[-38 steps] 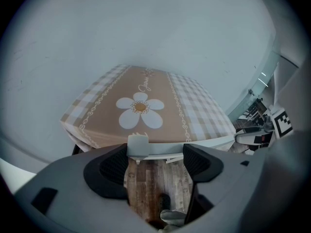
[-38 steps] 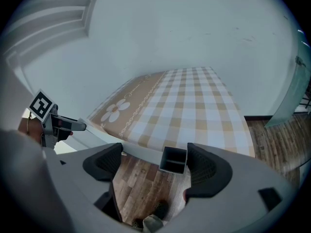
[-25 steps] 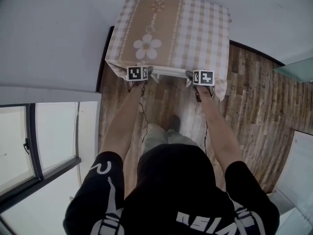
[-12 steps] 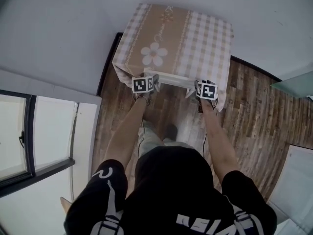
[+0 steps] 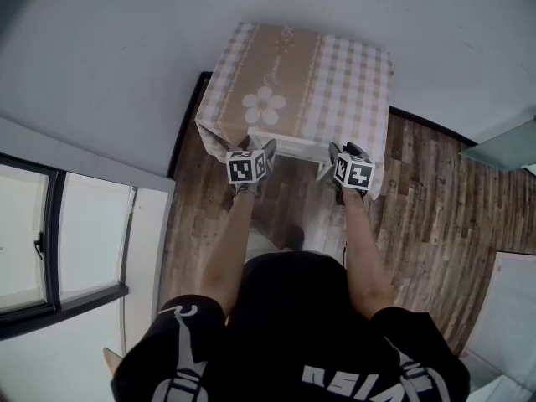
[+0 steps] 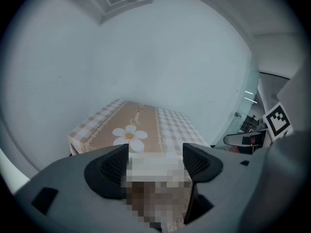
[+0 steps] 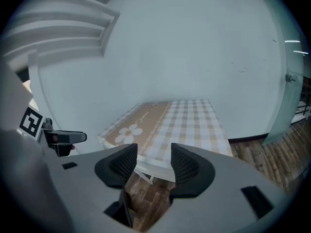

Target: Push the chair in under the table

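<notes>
Chair: the white chair [image 5: 289, 144] sits tucked beneath the surface [image 5: 335, 65]; we see only its top rail at the near edge of the checked cloth.
Change: a second ago both grippers were down at that rail. Now they have lifted up and drawn back toward us.
Left gripper [image 5: 260, 146]: jaws spread wide and gripping nothing, hovering just off the rail's left end.
Right gripper [image 5: 346, 151]: jaws closing on empty air, with only the rail and the wooden floor [image 5: 419, 199] beyond them.
Meaning: we judge the push finished, since both grippers have let go and the chair looks as far in as it can go.
</notes>
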Motion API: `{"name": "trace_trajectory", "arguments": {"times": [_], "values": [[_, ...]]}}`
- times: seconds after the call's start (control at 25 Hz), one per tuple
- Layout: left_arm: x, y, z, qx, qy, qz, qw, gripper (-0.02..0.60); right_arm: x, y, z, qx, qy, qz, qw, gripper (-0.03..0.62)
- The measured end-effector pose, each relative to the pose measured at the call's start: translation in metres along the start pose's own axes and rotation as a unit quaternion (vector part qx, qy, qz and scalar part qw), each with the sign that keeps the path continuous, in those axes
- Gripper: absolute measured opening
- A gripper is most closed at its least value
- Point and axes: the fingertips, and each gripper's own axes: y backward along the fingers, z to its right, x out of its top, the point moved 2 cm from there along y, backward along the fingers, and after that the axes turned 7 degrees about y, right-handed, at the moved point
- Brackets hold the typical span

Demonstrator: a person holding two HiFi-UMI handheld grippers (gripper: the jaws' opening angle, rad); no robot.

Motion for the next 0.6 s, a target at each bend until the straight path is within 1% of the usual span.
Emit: {"name": "trace_trajectory", "arguments": {"times": [0.24, 0.4, 0.52, 0.6], "values": [[0.031, 0.036, 0.023, -0.004, -0.045, 0.053, 0.9976, 0.358, 0.028, 0.031, -0.016, 0.018, 0.023, 0.057, 0.998, 0.208], [0.055, 0.056, 0.037, -0.021, -0.069, 0.093, 0.9931, 0.308, 0.041, 0.048, -0.016, 0.017, 0.025, 0.085, 0.996, 0.192], [0.067, 0.068, 0.042, -0.022, -0.07, 0.113, 0.9908, 0.244, 0.05, 0.058, -0.016, 0.012, 0.026, 0.102, 0.994, 0.167], [0.071, 0.073, 0.042, -0.021, -0.072, 0.12, 0.9899, 0.232, 0.056, 0.064, -0.019, 0.006, 0.033, 0.112, 0.993, 0.141]]}}
